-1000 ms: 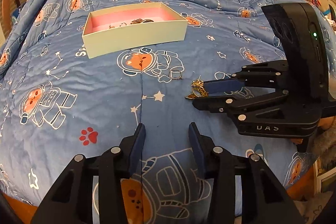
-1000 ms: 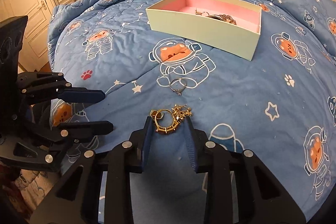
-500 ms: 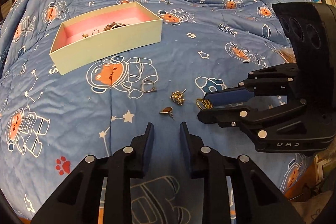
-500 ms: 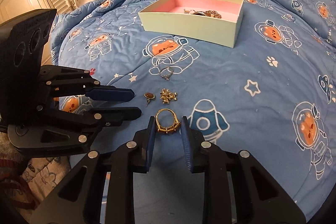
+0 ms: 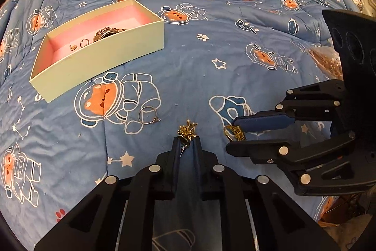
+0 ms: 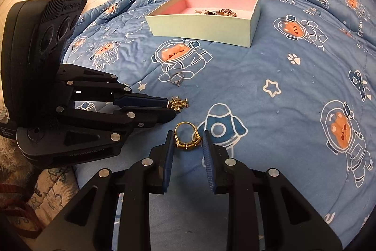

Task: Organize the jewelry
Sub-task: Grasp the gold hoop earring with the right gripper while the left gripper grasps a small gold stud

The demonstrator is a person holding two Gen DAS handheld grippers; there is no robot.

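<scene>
Left wrist view: a bed covered by a blue quilt (image 5: 211,58) printed with astronaut bears is seen. A pale green box (image 5: 98,55) with a pink lining lies at about ten o'clock, and small pieces of jewelry (image 5: 103,35) are gathered inside it. A thin silver ring (image 5: 148,116) lies on the quilt just left of centre. The left gripper (image 5: 186,145) is seen at six o'clock, its jaws drawn close around a small dangling earring (image 5: 183,148), with a spiky gold earring (image 5: 187,131) just beyond the tips. At three o'clock the right gripper (image 5: 235,135) is seen from the side, a gold ring (image 5: 232,132) held between its jaws.

Right wrist view: the right gripper (image 6: 188,141) is seen at six o'clock, its jaws clenched on the gold ring (image 6: 187,137), which stands upright between the blue pads. The left gripper (image 6: 170,107) reaches in from nine o'clock, its jaws nearly together; the spiky gold earring (image 6: 179,104) sits at its tips, and whatever is pinched there is hidden from this side. The silver ring (image 6: 176,78) lies beyond it on the quilt (image 6: 270,67). The box (image 6: 204,20) is placed at twelve o'clock, with jewelry (image 6: 217,12) inside.
</scene>
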